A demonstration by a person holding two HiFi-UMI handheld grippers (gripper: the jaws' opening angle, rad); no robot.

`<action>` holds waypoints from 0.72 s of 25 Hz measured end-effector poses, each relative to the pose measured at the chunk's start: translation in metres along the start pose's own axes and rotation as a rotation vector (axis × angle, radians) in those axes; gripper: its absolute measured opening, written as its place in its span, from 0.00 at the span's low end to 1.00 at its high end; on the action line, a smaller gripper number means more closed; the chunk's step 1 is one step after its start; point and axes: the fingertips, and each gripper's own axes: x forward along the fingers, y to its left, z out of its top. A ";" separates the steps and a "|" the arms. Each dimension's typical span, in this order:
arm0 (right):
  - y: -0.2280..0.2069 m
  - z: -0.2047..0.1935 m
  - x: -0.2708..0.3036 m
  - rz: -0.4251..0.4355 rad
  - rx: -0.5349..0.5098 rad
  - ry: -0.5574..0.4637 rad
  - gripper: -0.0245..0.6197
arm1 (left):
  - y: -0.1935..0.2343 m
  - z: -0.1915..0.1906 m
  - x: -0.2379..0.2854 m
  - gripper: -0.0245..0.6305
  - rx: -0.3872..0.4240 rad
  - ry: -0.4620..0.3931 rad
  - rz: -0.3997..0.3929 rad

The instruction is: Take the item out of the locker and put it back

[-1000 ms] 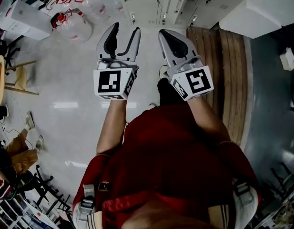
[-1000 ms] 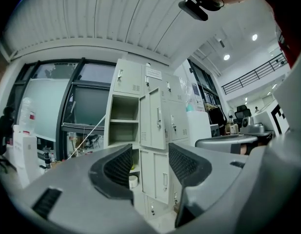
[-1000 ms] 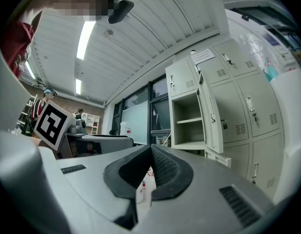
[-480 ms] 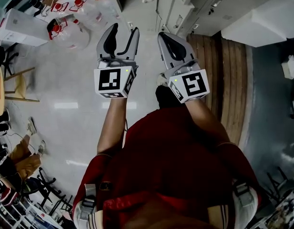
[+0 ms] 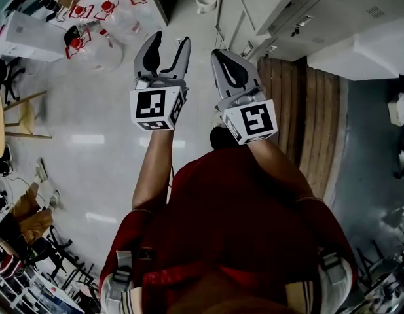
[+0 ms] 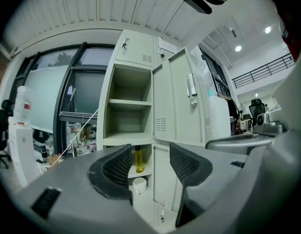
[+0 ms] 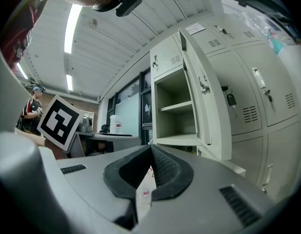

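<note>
Just ahead of my chest, my left claw (image 5: 171, 41) has been opening a little wider with nothing between its jaws, while my right claw (image 5: 218, 53) is pinched shut and empty. Beyond them, the open pale-grey metal locker (image 6: 128, 84) has drawn nearer. Its slim yellow bottle (image 6: 137, 160) stands on the lower shelf, not yet fetched.

Locker (image 6: 130, 84) ahead, door (image 6: 179, 106) swung right. Bottle (image 6: 138, 160) on a lower shelf; cup (image 6: 139, 185) just below it.
</note>
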 end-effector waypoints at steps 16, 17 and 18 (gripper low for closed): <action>-0.039 -0.028 0.051 -0.010 0.032 0.063 0.03 | 0.024 -0.020 0.078 0.39 -0.015 0.058 0.045; -0.040 -0.031 0.053 -0.016 0.032 0.069 0.03 | 0.026 -0.021 0.082 0.39 -0.016 0.062 0.047; -0.040 -0.034 0.055 -0.021 0.034 0.074 0.03 | 0.027 -0.022 0.086 0.39 -0.017 0.066 0.048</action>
